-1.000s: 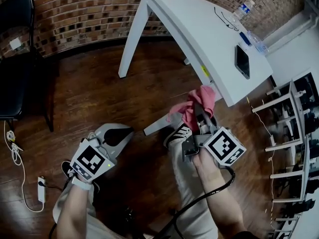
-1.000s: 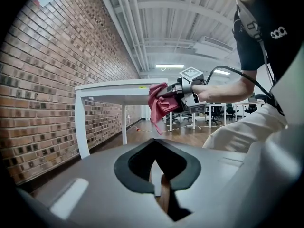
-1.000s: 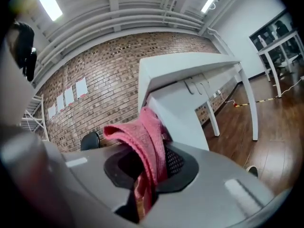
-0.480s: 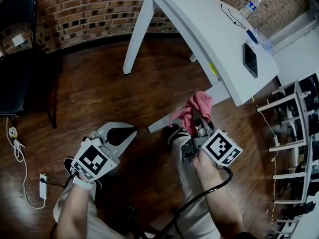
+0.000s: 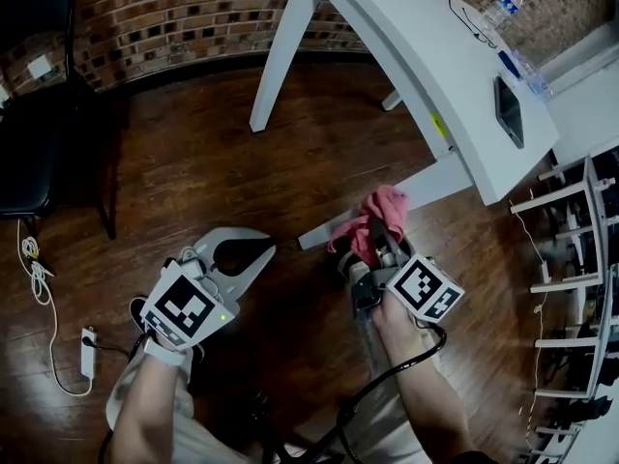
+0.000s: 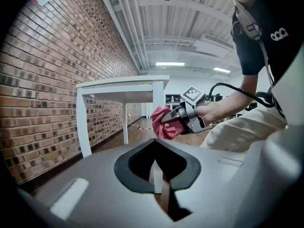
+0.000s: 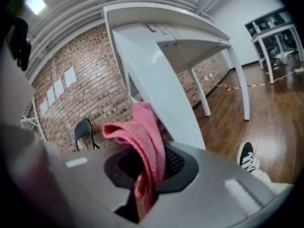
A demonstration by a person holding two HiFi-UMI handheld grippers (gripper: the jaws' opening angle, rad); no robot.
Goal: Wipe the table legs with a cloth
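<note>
The right claw [image 5: 380, 238] [image 7: 145, 175] is clamped shut on a pink cloth [image 5: 380, 216] [image 7: 148, 137]. The cloth bunches out above the jaws in folds. In the right gripper view the cloth lies against the slanted white table leg [image 7: 161, 94], low on its length. The head view shows the same cloth pressed to the near leg [image 5: 430, 184] under the corner of the white worktop [image 5: 426, 56].

The left claw [image 5: 256, 259] [image 6: 159, 175] has its jaws pressed together with only a thin slit between them, and it holds nothing. It hangs over the wooden floor [image 5: 193, 172], well apart from the leg, and looks across at the cloth [image 6: 164, 122].

A dark phone [image 5: 509, 111] and a water bottle [image 5: 508, 8] lie on the worktop. A black chair [image 5: 34, 95] stands by the brick wall.
</note>
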